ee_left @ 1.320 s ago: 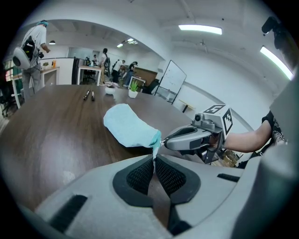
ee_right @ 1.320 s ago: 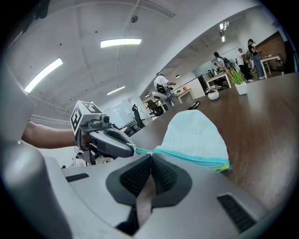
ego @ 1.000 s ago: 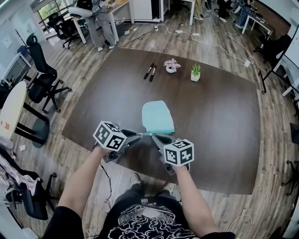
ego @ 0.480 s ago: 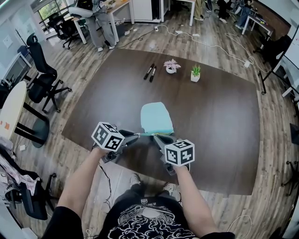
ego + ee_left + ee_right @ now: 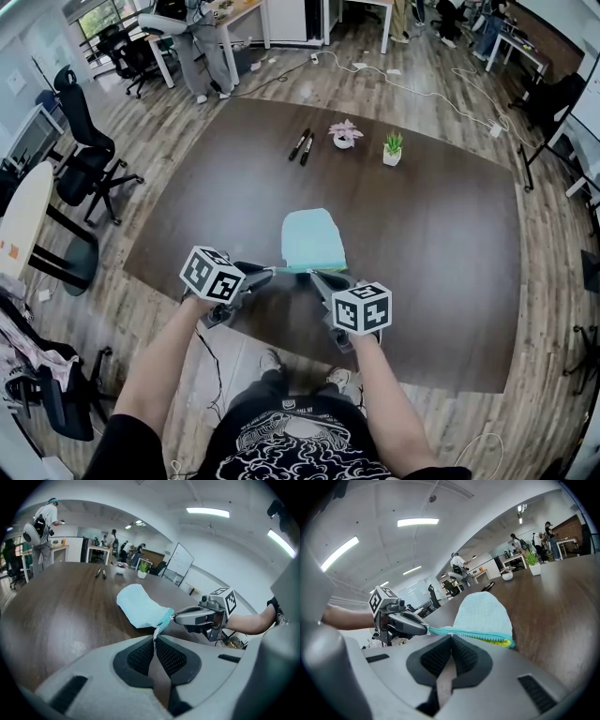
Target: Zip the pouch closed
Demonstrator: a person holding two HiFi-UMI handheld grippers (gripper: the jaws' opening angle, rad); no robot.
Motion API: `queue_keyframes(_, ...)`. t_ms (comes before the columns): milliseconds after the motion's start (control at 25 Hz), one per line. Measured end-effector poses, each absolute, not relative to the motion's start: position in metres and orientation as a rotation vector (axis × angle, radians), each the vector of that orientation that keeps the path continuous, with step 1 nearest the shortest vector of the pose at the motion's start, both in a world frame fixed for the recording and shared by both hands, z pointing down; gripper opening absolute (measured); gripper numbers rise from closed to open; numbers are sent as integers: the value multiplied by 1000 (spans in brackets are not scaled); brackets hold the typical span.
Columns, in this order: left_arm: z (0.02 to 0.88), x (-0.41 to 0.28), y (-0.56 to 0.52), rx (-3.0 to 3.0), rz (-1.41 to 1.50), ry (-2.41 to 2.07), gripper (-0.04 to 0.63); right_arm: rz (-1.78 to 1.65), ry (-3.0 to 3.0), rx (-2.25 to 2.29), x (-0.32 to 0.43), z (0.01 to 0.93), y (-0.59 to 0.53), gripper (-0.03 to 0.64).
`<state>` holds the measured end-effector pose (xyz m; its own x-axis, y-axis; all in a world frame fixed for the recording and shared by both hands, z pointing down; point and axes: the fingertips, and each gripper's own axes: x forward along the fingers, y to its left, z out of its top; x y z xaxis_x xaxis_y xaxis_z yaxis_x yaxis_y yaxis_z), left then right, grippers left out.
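**Left gripper** (image 5: 154, 639): the jaws are pressed together on the thin teal tail (image 5: 158, 627) at the left end of the zip. That end is held taut, just off the worktop (image 5: 431, 234).

**Pouch** (image 5: 312, 239): pale teal. It lies flat near the front edge of the worktop, mouth toward the person, and the two grippers lift its zip edge (image 5: 478, 633) slightly.

**Right gripper** (image 5: 451, 637): the jaws are closed tight on the zip line, a short way right of the left gripper's tip. I judge they pinch the slider, though the pull itself cannot be made out.

**Progress:** the short stretch between the grippers appears joined. Yellow lining (image 5: 505, 643) shows at the far right end, so most of the mouth seems yet unzipped. A steady pull rightward is left.
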<state>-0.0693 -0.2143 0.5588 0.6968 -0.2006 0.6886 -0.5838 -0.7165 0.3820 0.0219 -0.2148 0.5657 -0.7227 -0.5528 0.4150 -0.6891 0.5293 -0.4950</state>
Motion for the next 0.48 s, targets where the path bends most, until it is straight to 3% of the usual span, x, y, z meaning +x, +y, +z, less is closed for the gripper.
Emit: queue_keyframes(480, 563, -81, -219, 2285, 845, -658, 23, 976, -2560, 1047, 22, 567, -216, 0)
